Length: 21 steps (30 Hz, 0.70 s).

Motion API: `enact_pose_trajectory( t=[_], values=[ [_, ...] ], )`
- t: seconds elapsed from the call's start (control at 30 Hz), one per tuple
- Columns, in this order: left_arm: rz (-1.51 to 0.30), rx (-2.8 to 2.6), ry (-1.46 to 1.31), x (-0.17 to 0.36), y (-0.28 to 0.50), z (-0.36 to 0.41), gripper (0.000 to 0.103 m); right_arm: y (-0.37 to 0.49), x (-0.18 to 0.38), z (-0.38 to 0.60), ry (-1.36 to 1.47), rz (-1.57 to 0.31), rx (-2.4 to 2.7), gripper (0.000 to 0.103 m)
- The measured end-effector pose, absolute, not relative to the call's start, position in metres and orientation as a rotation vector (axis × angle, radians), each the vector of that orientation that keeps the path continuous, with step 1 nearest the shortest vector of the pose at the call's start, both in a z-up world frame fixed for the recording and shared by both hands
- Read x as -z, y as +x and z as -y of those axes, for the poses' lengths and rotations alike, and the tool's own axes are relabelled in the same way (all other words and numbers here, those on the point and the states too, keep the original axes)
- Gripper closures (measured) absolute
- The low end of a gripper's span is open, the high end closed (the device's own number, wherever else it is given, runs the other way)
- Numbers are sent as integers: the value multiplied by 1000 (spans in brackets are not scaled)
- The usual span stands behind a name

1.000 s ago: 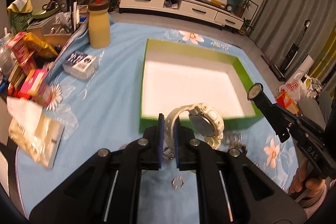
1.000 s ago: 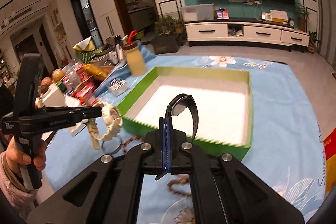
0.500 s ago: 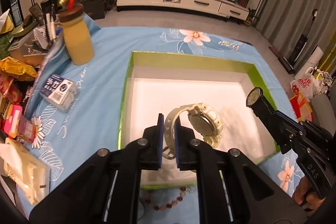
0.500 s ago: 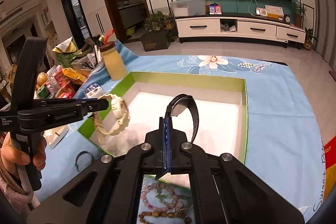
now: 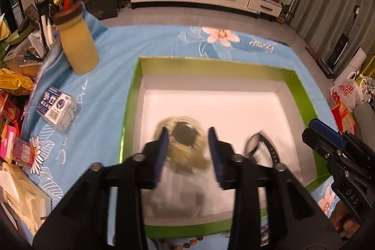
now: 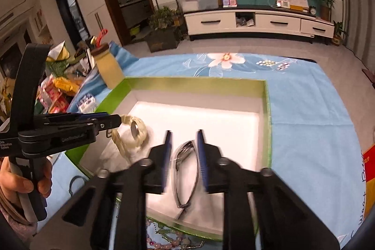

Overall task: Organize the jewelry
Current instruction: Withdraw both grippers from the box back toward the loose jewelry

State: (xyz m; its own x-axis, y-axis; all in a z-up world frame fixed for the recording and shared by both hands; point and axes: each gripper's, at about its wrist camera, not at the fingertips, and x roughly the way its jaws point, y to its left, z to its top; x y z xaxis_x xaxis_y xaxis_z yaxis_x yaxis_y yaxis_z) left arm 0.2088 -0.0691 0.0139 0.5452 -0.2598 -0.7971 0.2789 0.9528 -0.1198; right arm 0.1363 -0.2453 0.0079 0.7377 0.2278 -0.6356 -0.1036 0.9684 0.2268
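Both tools hang over the shallow green-walled box with a white floor (image 5: 302, 86), on the bench under a blue flowered cloth (image 6: 304, 104). Left tool (image 5: 187, 147) spread wide, holding nothing; the chunky cream plastic wristwatch (image 5: 185, 144) sits blurred between its tips, on or just above the box floor. Right tool (image 6: 184, 151) likewise spread, the slim black wristwatch (image 6: 185, 170) lying loose between its fingers. Judgement: both watches set side by side to keep like with like. 2 bead bracelets (image 6: 164, 243) wait outside the near wall
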Motion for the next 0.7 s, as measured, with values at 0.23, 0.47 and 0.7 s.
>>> enact_pose_trajectory(
  t=[0.23,0.47,0.7],
  values=[
    [-856,294,-4,-47,175,42,16,98,-31,262,219,-659,-157,47],
    [-861,250,-10,-53,136,2,6,57,-40,266,228,-660,-154,36],
    [-888,174,-60,-40,101,-42,5,30,-38,263,240,-686,-154,36]
  ],
)
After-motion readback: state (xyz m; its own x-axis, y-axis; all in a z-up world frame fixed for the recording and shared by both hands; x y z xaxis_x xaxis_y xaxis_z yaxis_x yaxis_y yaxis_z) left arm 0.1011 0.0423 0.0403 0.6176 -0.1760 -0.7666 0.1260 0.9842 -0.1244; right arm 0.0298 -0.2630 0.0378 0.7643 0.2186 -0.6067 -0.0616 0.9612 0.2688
